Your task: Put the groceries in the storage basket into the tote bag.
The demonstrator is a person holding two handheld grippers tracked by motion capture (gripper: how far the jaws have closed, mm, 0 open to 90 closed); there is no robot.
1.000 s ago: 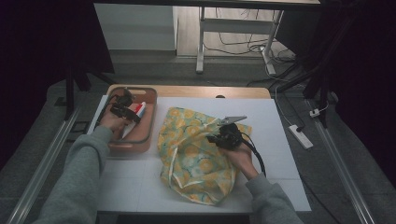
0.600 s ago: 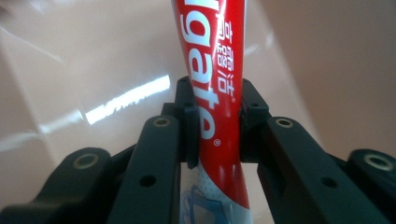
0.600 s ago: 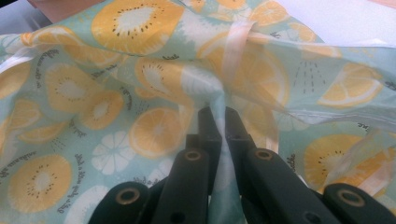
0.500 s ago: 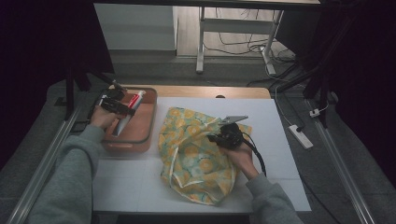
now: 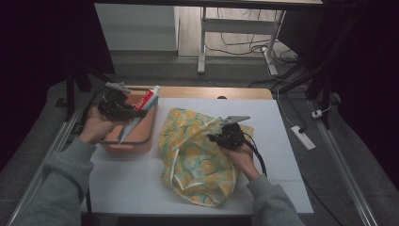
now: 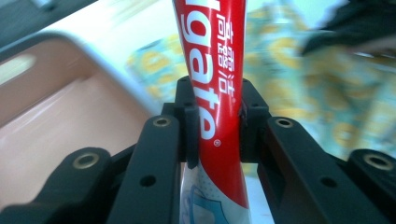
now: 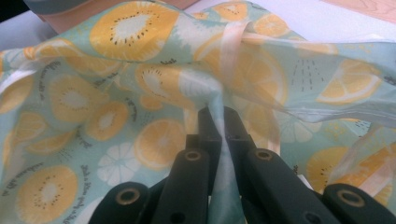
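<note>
The toothpaste tube (image 6: 215,79) looks light, soft and a little slick, so mid-body, where the left gripper (image 6: 215,123) fingers are clamped above the tray (image 5: 141,136), seems the sensible hold. The right gripper (image 7: 219,123) fingers pinch the limp fruit-print bag (image 7: 116,102) on the table (image 5: 282,122).

Grey sleeves (image 5: 61,181); each black hand-held gripper (image 5: 123,107) trails a black cable

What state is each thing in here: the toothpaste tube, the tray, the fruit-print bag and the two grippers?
Toothpaste tube: lifted above the tray, clamped at mid-length.
Left gripper: shut on the tube.
Tray: resting on the table; contents hidden from view.
Fruit-print bag: crumpled on the white mat, one edge pinched up.
Right gripper: shut on a fold of the bag.
White mat: lying flat.
</note>
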